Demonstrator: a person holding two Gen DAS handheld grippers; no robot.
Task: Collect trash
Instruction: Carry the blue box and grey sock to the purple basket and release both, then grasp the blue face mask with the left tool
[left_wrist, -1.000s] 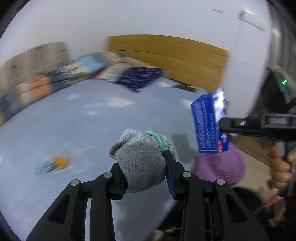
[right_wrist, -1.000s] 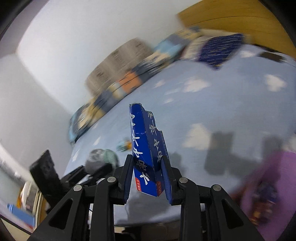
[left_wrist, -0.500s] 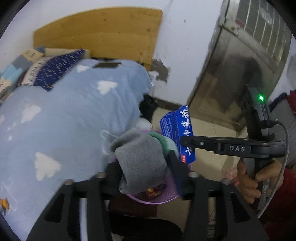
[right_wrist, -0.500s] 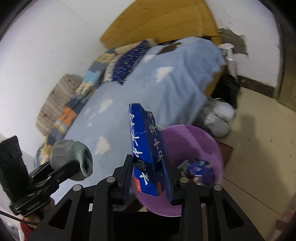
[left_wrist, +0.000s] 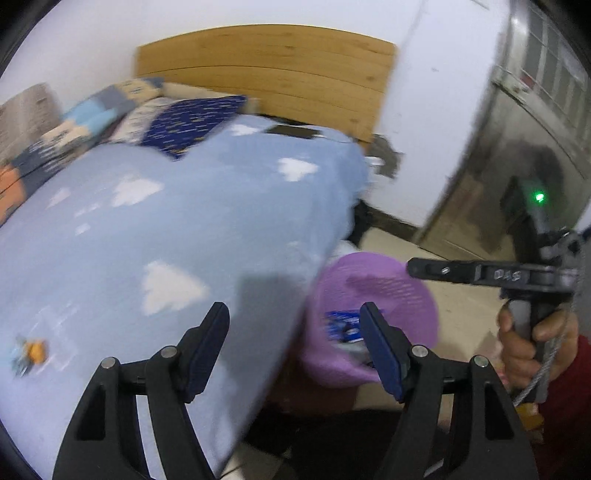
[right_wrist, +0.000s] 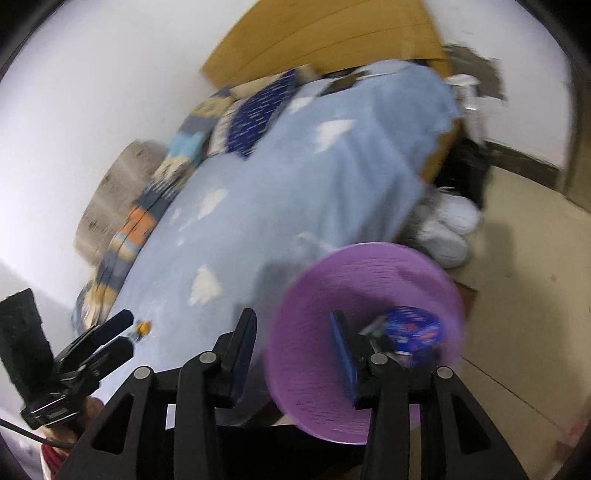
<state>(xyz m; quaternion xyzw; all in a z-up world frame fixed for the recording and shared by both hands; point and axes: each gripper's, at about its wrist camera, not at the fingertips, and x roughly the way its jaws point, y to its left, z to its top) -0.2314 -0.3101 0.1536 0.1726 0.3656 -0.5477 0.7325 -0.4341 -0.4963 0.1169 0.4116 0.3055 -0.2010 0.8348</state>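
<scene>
- Two grippers, both empty – left gripper (left_wrist: 295, 328) and right gripper (right_wrist: 295, 341), jaws opening, nothing between them.
- Blue printed carton (right_wrist: 413, 326) lies inside the round purple plastic basket (right_wrist: 369, 273) beside the cloud-patterned blue bed (left_wrist: 184, 229).

One purple bin (right_wrist: 369, 280) by one bed (left_wrist: 184, 229), two grippers in play, left gripper (left_wrist: 295, 328) and right gripper (right_wrist: 295, 343), both with jaws opening on nothing, one small orange scrap (left_wrist: 35, 350) on the blanket, and two white shoes (right_wrist: 448, 225).

Blue bed (left_wrist: 155, 236); small orange wrapper (left_wrist: 31, 352) atop.
</scene>
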